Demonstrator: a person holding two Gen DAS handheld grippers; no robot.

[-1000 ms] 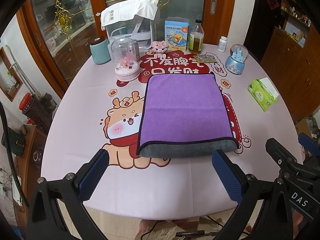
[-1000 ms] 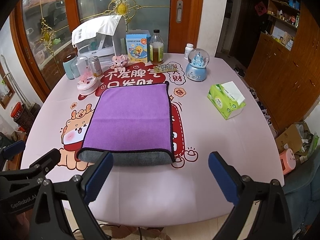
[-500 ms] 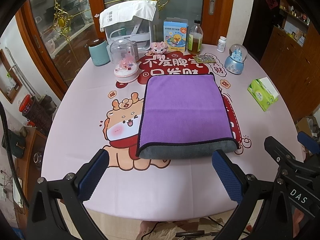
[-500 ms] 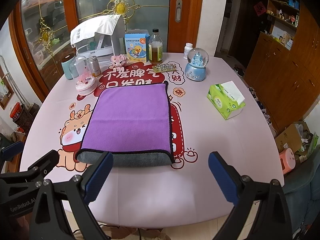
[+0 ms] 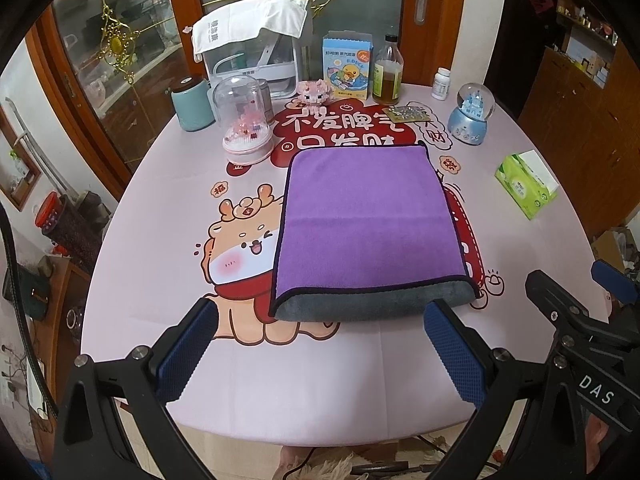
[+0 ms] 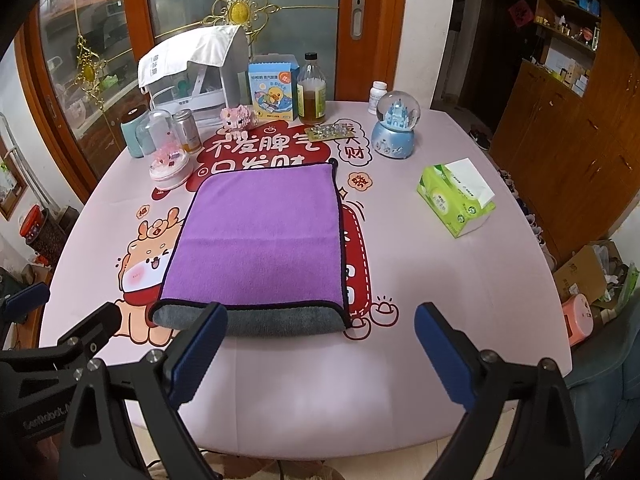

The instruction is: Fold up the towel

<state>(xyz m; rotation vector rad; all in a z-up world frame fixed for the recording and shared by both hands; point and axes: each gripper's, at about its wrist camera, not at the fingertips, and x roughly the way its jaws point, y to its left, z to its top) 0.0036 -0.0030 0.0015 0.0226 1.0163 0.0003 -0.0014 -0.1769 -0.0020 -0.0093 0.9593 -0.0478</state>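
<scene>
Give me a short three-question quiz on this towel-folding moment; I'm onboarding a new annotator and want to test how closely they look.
1. True or false: the left gripper is shut on the purple towel.
2. Which colour shows at the towel's near, rounded edge: A) grey, B) white, C) green?
3. Fill in: the green tissue box lies to the towel's ____ side, apart from it.

Key: 1. False; both the left gripper and the right gripper are open and holding nothing. 2. A, grey. 3. Right.
</scene>
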